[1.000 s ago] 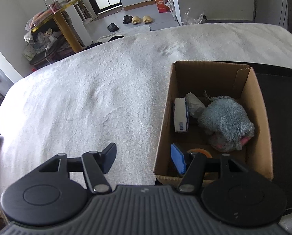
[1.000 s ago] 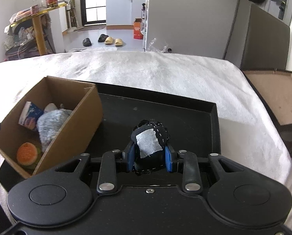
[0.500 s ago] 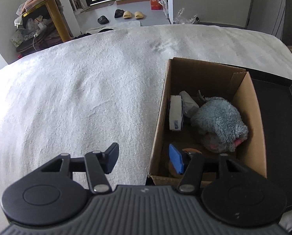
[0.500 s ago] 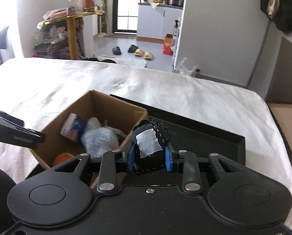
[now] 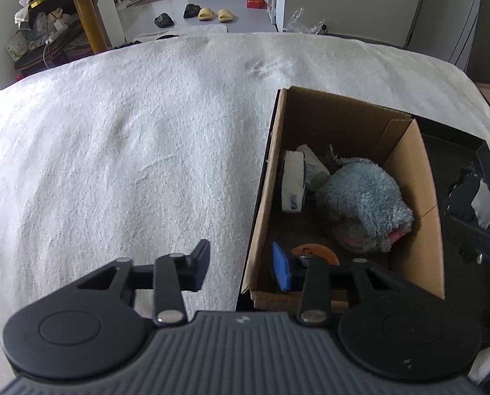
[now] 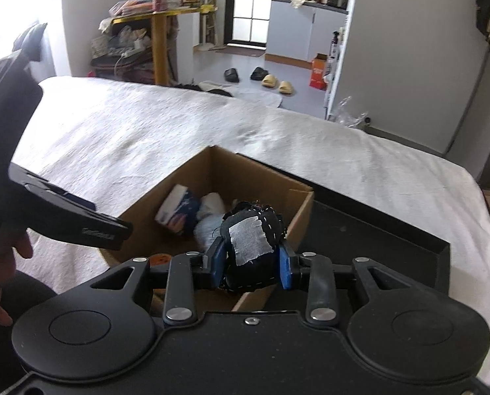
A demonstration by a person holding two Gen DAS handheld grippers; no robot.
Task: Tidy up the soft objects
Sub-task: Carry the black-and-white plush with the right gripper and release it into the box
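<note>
White bedcover [image 6: 146,138], cardboard box [image 6: 264,177], right gripper [image 6: 252,265] (clamping black pouch [image 6: 251,240])

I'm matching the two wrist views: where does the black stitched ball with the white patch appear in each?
Left wrist: black stitched ball at far right edge, beyond the cardboard box.
Right wrist: bottom centre, gripped by the right gripper.
Shared landmark: the cardboard box, with the grey plush toy inside.

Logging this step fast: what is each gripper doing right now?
Left gripper: jaws have just been closing, straddling the cardboard box wall, not yet pressing it.
Right gripper: shut on the black patched soft toy.
</note>
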